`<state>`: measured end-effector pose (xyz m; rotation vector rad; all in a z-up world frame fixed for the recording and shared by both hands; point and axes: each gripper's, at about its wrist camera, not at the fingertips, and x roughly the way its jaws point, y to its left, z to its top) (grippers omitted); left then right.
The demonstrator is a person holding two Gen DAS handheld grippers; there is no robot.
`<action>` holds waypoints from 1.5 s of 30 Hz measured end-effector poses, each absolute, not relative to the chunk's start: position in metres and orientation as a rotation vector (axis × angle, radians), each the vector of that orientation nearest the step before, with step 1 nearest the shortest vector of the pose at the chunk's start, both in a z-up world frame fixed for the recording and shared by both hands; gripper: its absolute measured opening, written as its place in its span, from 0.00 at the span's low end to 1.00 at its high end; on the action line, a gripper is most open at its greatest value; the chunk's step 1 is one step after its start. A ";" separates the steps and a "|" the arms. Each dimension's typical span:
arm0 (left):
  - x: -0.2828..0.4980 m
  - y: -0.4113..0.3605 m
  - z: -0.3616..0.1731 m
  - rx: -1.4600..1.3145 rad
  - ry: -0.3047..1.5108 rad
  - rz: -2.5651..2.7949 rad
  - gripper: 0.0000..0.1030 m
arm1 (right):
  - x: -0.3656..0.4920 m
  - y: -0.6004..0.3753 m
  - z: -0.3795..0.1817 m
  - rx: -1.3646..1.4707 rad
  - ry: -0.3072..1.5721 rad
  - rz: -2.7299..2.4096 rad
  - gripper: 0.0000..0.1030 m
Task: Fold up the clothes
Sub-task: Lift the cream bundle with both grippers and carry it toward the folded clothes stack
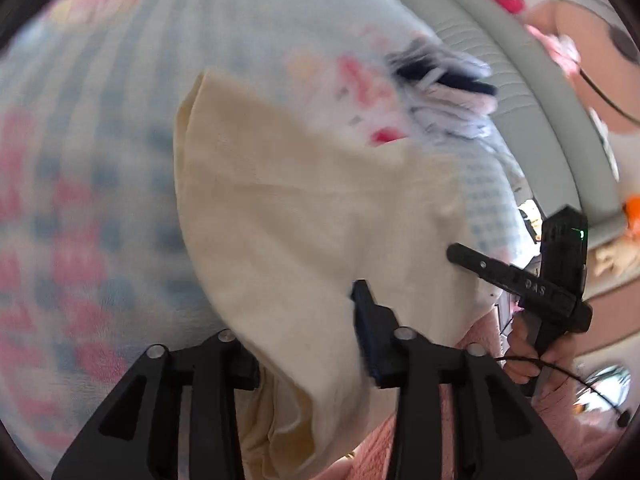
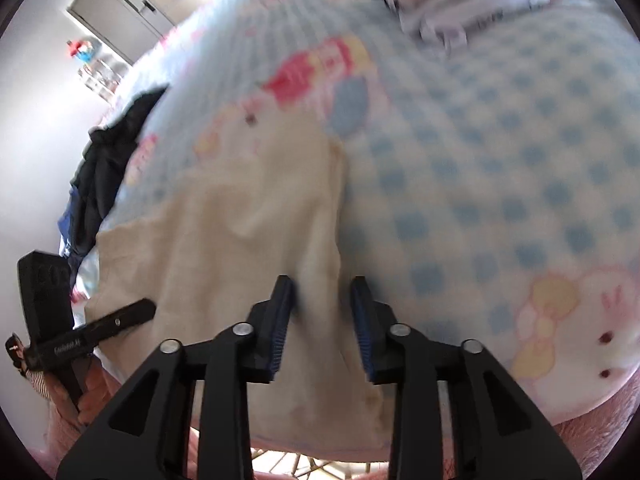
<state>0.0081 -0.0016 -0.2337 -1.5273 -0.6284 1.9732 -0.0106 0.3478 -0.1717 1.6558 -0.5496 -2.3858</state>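
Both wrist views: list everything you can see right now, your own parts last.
cream garment: one, pale yellow, spread on the blanket, near edge lifted.
blanket: one, blue-and-white check with cartoon prints, covering the bed.
dark clothes: one heap, black and blue, at the bed's left edge in the right wrist view.
light clothes pile: one, white, lilac and navy, at the far side.
headboard: one, grey-green, padded, behind the bed.
cabinet: one, grey, far corner.
left gripper: black, cream cloth between its fingers, closure unclear.
right gripper: black, open over the garment's edge.
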 end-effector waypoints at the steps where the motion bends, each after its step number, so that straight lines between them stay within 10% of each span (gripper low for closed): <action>1: 0.007 -0.006 -0.236 -1.525 -0.665 1.951 0.47 | -0.010 0.349 -0.174 1.659 -0.579 -2.371 0.34; 11: 0.001 0.014 -0.236 -1.541 -0.612 1.921 0.63 | -0.008 0.329 -0.187 1.675 -0.612 -2.253 0.58; 20: 0.003 0.015 -0.230 -1.497 -0.580 1.930 0.43 | -0.003 0.342 -0.183 1.572 -0.724 -2.296 0.29; 30: 0.009 -0.029 -0.240 -1.508 -0.736 1.862 0.48 | -0.022 0.325 -0.202 1.602 -0.672 -2.185 0.69; 38: 0.007 -0.022 -0.241 -1.529 -0.673 1.905 0.50 | -0.020 0.322 -0.188 1.507 -0.698 -2.109 0.35; 45: 0.004 -0.017 -0.246 -1.527 -0.689 1.890 0.55 | -0.028 0.312 -0.202 1.559 -0.706 -2.065 0.43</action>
